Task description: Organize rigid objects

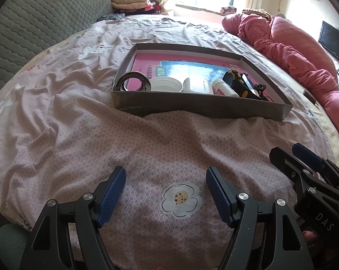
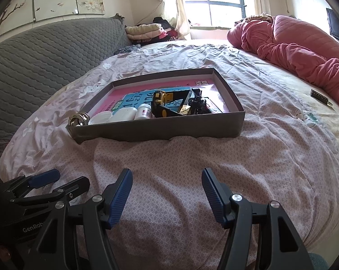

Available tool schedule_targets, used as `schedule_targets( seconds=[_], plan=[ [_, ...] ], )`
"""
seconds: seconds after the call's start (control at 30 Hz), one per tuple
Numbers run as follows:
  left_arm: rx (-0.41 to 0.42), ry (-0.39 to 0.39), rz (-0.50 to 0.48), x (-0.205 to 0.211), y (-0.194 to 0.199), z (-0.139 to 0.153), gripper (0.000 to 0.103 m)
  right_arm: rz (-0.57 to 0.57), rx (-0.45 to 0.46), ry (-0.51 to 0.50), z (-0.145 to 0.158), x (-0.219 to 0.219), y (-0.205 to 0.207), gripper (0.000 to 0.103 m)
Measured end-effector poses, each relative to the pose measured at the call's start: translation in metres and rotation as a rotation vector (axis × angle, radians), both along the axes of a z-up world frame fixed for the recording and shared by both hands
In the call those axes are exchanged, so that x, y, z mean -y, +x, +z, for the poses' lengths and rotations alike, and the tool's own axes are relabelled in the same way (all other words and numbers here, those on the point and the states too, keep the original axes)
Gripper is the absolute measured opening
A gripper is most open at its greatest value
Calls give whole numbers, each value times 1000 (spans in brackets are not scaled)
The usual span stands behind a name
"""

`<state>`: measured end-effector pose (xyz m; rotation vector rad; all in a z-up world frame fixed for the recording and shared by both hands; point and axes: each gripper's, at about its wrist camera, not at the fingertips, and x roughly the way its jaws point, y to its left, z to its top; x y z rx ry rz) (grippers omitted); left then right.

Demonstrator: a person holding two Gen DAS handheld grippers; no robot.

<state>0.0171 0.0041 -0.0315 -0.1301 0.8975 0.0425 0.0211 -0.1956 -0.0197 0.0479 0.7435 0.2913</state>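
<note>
Bed point(image 1: 147, 139) | grey box point(image 1: 192, 108) — tape roll point(image 1: 133, 82), white bottles point(image 1: 223, 87) | both claws — left point(image 1: 166, 175), right point(image 2: 167, 176) — open, empty

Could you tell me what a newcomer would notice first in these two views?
A shallow grey box sits mid-bed on the pink patterned sheet, holding a tape roll, white containers and a black-and-yellow gadget along its near side. Both tongs hover open and empty in front; a pink quilt lies bunched at the right.
</note>
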Motion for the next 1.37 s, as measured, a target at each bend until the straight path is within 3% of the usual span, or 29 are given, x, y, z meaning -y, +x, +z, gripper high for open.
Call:
schedule_targets(
  seconds=[1.37],
  plan=[
    [3,-16,18,-8,1,0,75,-15,10,14,5,6,1,63]
  ],
)
